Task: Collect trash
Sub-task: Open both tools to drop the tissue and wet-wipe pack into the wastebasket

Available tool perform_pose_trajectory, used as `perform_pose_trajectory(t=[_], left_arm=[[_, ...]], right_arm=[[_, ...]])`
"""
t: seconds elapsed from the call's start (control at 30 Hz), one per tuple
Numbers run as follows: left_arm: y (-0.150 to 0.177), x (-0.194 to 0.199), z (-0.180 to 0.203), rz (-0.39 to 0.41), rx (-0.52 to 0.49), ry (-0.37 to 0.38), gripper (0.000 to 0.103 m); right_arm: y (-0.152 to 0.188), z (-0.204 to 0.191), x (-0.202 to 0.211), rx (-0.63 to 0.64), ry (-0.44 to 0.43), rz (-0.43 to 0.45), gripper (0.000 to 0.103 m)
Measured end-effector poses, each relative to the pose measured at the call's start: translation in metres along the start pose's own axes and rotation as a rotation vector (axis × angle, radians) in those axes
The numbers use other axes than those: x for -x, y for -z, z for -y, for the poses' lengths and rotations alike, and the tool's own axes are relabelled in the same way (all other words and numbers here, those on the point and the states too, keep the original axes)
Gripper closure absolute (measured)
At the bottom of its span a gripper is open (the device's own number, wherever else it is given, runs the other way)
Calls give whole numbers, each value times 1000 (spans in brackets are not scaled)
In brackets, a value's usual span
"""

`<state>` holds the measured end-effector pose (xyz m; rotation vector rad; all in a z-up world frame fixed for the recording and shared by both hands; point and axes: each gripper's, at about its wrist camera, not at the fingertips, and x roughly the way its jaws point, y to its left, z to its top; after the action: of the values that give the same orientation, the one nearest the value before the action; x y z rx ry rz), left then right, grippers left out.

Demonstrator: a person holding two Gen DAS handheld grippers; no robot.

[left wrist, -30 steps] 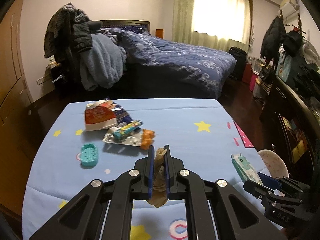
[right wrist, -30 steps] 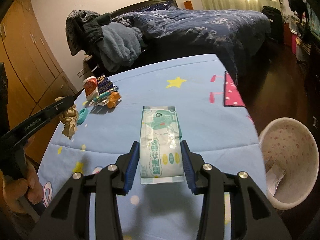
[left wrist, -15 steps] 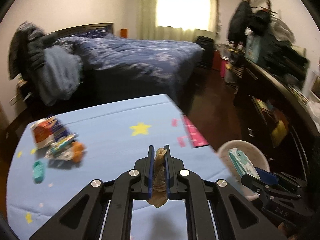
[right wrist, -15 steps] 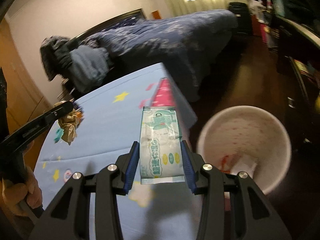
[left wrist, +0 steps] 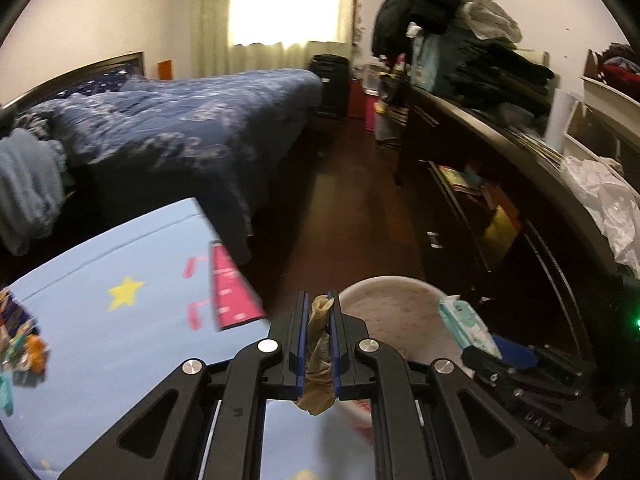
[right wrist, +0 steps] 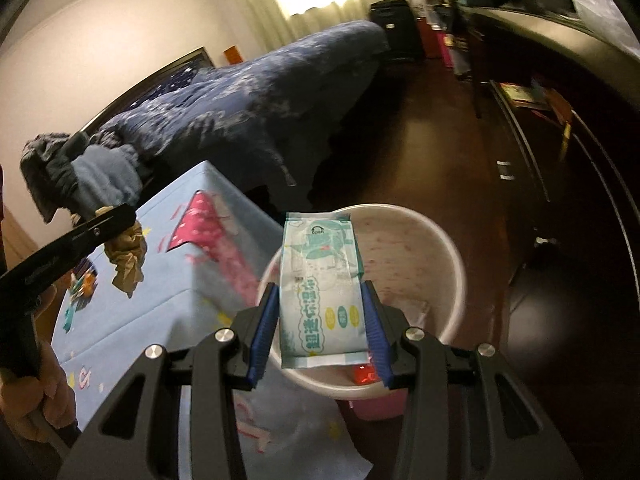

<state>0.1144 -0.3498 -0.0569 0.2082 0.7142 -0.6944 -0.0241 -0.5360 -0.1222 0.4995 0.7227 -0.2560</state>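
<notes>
2 grippers, left gripper (left wrist: 320,312) fingers pinching crumpled paper (left wrist: 318,344), right gripper (right wrist: 322,308) clamping wipes pack (right wrist: 322,284)

Both wrist views look steeply down, close over the shared bin (left wrist: 384,304), table edge (right wrist: 224,208).

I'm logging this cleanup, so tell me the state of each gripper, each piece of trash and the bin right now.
Left gripper: shut on the crumpled brown paper.
Right gripper: shut on the wet wipes pack, above the bin.
Bin: open, some trash inside.
Wrappers on the table: not yet collected.
</notes>
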Motion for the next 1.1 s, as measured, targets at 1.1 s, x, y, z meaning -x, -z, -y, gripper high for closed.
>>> perform_pose_trajectory(t=[1.1], left_arm=[[-21, -72, 42, -74, -25, 66, 54]], right_arm=[[-6, 26, -45, -12, 96, -32, 56]])
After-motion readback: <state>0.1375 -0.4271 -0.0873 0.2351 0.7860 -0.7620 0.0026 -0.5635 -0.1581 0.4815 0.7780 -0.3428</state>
